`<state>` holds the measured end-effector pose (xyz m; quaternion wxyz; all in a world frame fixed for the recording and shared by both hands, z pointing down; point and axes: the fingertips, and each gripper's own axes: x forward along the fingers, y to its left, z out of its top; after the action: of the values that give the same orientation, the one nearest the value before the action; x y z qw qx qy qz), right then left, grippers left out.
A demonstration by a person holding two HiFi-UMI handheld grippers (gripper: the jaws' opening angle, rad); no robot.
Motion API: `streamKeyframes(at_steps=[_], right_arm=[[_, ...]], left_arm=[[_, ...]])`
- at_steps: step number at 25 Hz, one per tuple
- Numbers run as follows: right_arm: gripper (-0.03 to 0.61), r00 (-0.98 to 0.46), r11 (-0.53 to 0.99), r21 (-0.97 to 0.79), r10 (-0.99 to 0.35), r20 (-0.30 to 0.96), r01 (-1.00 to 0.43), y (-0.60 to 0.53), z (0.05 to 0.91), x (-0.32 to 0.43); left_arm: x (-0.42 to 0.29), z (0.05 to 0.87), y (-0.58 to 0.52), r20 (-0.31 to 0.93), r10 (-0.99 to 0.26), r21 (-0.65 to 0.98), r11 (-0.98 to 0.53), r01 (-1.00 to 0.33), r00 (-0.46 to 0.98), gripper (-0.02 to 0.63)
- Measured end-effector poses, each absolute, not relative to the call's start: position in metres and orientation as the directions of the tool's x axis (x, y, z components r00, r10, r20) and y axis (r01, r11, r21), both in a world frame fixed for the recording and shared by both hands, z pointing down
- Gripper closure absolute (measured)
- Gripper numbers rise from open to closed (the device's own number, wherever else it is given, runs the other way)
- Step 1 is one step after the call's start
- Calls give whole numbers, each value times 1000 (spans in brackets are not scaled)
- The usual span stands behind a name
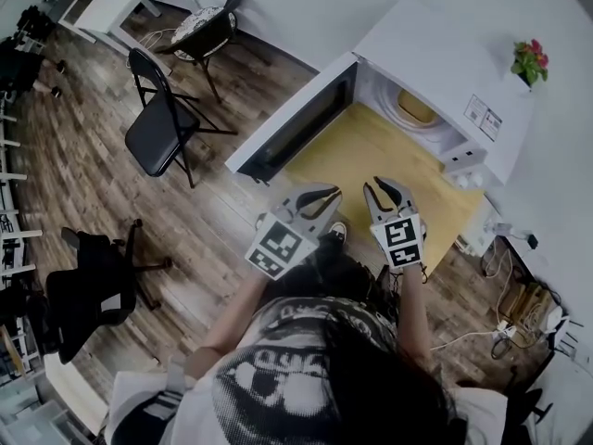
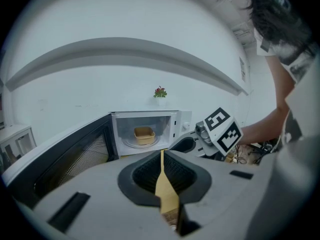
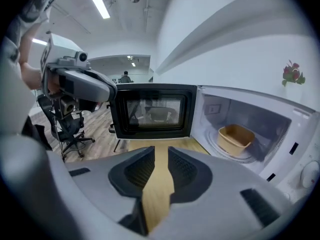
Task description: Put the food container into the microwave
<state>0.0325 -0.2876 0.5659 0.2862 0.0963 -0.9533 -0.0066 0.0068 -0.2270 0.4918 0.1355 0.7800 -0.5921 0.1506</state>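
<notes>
The food container (image 1: 418, 109) sits inside the microwave (image 1: 435, 58), on the round turntable (image 1: 402, 124) well back in the cavity, so by the look of it the placing itself is done. Both grippers hang clear of it, near the person, over the yellow worktop (image 1: 371, 160). The left gripper (image 1: 329, 202) has its jaws drawn in until only a sliver of worktop shows between the tips, and it grips nothing. The right gripper (image 1: 375, 185) has its jaws a little apart, a narrow strip of worktop between them, and it too is empty. The door (image 1: 296, 128) stands swung wide to the left, its dark window facing the right gripper's camera. What remains, I judge, is at most shutting that door, and the risks lie there. A push from hard jaws on the smooth door face could skid off, or land near the hinge and shove the whole microwave along the worktop rather than turn the door. A sharp swing could jolt the light container on its turntable, and might rock the small potted plant (image 1: 530, 60) on the far right of the microwave's top. Reaching back into the cavity with the right gripper could knock the container off centre.
</notes>
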Motion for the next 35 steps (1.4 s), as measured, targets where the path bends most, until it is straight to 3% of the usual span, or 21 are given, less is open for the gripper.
streamKeyframes(at_steps=[27,35], right_arm=[[494,-863,982,71,-190,468,-177,-76,517,64],[528,-861,975,64,-219,460,-214,-49,512,93]], left_arm=[[29,465,-34,322,-920,29,-228,-973,225,598],[42,467,-8,307,-925,22,-227,-974,222,598]])
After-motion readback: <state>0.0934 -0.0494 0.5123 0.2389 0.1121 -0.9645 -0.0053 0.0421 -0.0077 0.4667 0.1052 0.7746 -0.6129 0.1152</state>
